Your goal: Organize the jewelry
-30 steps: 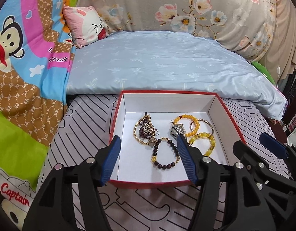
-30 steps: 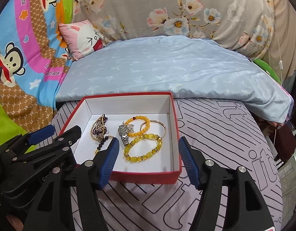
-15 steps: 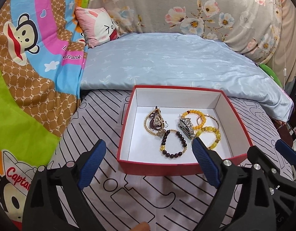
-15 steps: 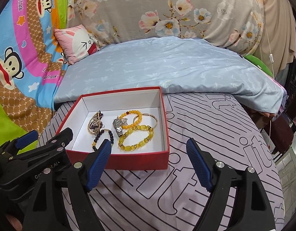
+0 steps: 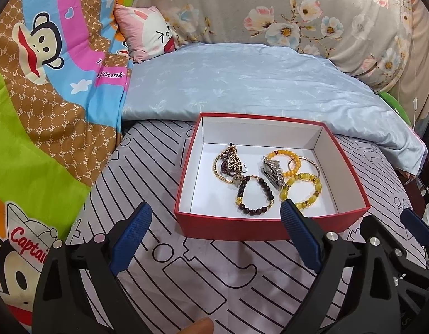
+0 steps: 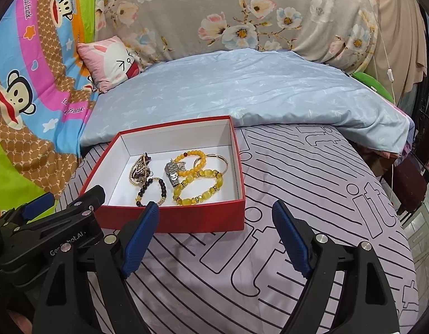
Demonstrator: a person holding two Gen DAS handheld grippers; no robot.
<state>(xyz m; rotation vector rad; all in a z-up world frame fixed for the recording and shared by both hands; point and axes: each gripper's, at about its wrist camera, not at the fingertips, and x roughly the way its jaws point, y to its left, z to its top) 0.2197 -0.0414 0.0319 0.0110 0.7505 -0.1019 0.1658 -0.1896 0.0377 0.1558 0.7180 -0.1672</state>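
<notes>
The bed [image 5: 147, 172], covered by a lilac sheet with black line print, carries an open red cardboard box [image 5: 267, 226] just ahead of the left claw [image 5: 214, 236]; a pale blue quilt [image 5: 242, 83] lies beyond it.

Both tilt downward side by side — left gripper [image 5: 216, 220] and right gripper [image 6: 214, 220] spread wide, empty.

You're looking across a bed [image 5: 214, 272] dressed in a lilac sheet with black line print. Behind it lies a pale blue quilt [image 5: 256, 83], and beyond that a grey floral cover [image 6: 242, 14] fills the back. On your left hangs a bright cartoon-monkey blanket [image 5: 47, 69], with a small pink bunny pillow [image 5: 147, 33] tucked beside it. Far right, beige curtains [image 6: 398, 27] and a white cord switch [image 6: 389, 72].
</notes>
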